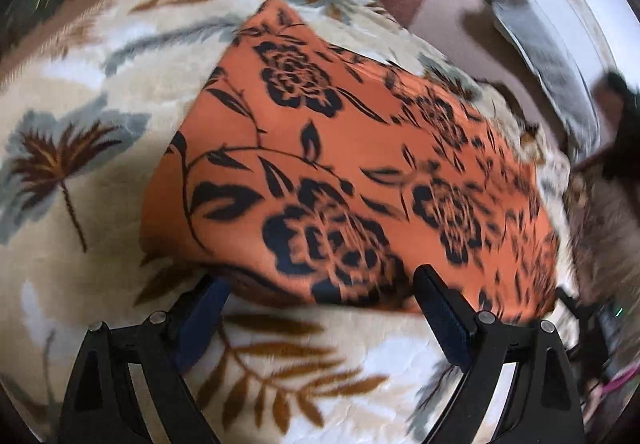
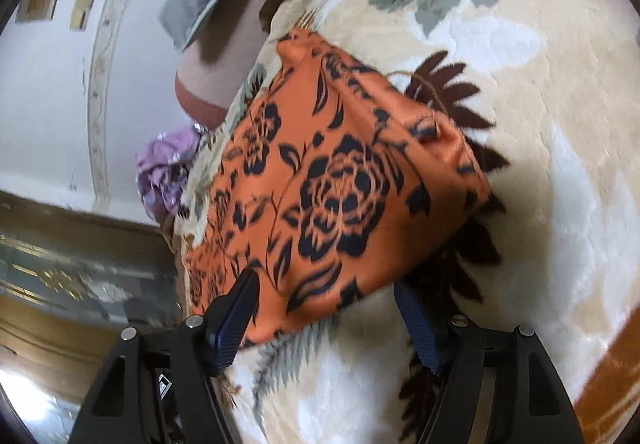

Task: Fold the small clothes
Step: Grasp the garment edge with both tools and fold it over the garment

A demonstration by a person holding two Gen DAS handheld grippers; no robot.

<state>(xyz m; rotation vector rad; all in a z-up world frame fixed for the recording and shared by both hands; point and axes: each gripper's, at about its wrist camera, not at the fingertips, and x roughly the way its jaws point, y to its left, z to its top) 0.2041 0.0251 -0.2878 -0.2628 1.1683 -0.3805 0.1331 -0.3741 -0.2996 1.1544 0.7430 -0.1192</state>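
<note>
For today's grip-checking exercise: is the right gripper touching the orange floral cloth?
Cannot tell. In the right wrist view the right gripper stands open astride the orange floral cloth's near edge, but motion blur hides any gap or contact at its fingers.

Both pictures bright, colours strong. Round fisheye bend, dark black ring in corners. Left wrist view: orange cloth (image 1: 340,172) smeared by motion blur on right side, sharper on left; far right edge very blurry. Dark shadow under cloth's near edge on blanket (image 1: 100,104). Right wrist view: cloth (image 2: 340,196) a bit soft, dark shadow on its right side. White wall (image 2: 48,104) at left glows pale. Floor at near left has shiny glare.
</note>
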